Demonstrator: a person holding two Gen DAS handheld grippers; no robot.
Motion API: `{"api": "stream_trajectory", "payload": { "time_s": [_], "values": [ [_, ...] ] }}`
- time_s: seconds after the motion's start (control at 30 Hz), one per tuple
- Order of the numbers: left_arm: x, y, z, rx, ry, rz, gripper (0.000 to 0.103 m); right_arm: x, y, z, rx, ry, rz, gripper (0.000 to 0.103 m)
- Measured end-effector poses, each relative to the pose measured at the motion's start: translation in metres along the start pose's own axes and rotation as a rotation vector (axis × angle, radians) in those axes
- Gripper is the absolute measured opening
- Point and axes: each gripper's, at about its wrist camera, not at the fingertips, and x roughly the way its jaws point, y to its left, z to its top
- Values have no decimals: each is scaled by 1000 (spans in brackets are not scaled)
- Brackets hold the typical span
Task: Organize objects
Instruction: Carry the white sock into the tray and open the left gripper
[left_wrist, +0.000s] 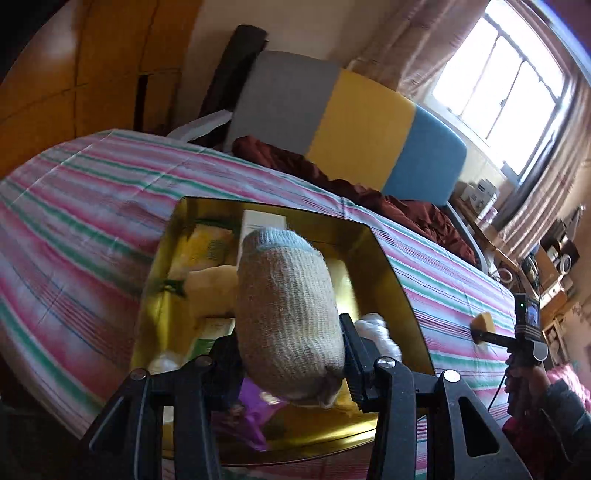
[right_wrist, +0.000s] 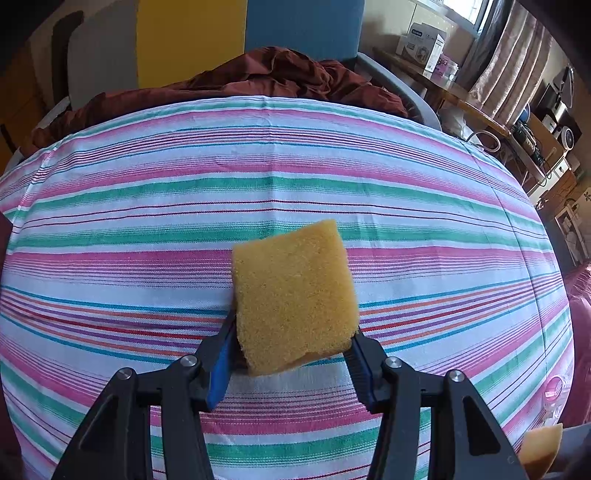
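My left gripper (left_wrist: 291, 354) is shut on a rolled beige knitted sock (left_wrist: 288, 310) and holds it over a shiny gold tin box (left_wrist: 391, 266) on the striped bed. The box holds several items: a yellow packet (left_wrist: 210, 251), a white carton (left_wrist: 264, 219), a white cloth (left_wrist: 376, 330) and a purple wrapper (left_wrist: 255, 402). My right gripper (right_wrist: 293, 350) is shut on a yellow sponge (right_wrist: 293, 295) and holds it above the striped sheet. The right gripper with its sponge (left_wrist: 484, 323) also shows at the right of the left wrist view.
The striped bedsheet (right_wrist: 147, 240) covers the bed. A crumpled maroon blanket (right_wrist: 266, 77) lies at its far end against a grey, yellow and blue headboard (left_wrist: 354, 136). A cluttered side table (right_wrist: 443, 85) and shelves stand at the right. Another sponge piece (right_wrist: 541, 450) is at the lower right.
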Motion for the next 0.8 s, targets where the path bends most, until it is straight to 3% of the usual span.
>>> {"api": "stream_trajectory", "payload": {
  "time_s": [0.17,0.47,0.63,0.8],
  "values": [
    [3,27,-12,-27,23,31,45,-1,1,-1,-5,-1,-4,54],
    [36,-31,15,104,23,-36,46,-2,0,-3,-10,-4,-8,54],
    [87,-51,26,138,134,-51,46,-3,0,-3,-16,-6,-10,54],
    [113,-50,21,121,191,19,49,-4,1,-3,-23,-6,-13,54]
  ]
}}
